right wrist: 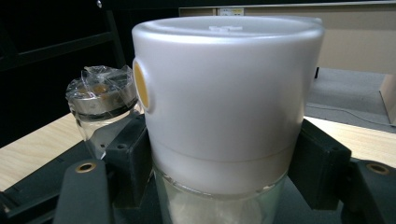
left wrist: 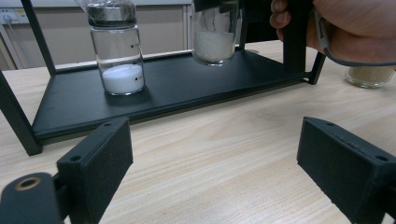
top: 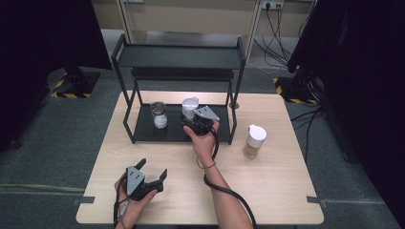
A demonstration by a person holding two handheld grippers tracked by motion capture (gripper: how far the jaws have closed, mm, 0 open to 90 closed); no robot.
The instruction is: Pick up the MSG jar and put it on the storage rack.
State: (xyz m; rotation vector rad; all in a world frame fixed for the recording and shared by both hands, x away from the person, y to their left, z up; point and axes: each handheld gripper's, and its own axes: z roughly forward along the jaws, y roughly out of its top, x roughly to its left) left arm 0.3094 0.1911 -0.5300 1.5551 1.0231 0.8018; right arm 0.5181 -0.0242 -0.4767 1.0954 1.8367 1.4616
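A white-capped glass jar (top: 190, 107) of white grains stands at the lower shelf of a black two-tier rack (top: 143, 129), right of centre. My right gripper (top: 192, 122) is shut on it, one black jaw on each side of the jar (right wrist: 229, 102) just below the cap. Whether its base (left wrist: 214, 46) rests on the shelf or hangs just above it, I cannot tell. A second jar (top: 160, 116) with a plastic-wrapped metal lid stands to its left on the same shelf (left wrist: 119, 56). My left gripper (top: 153, 168) is open over the table's front left, nothing between its jaws (left wrist: 219, 163).
A third jar (top: 254, 140) with a white cap and beige contents stands on the table right of the rack (left wrist: 371, 74). The rack's upper shelf (top: 179, 56) overhangs the lower one, with black posts (top: 234, 119) at the corners. Bare wood lies between the rack and my left gripper.
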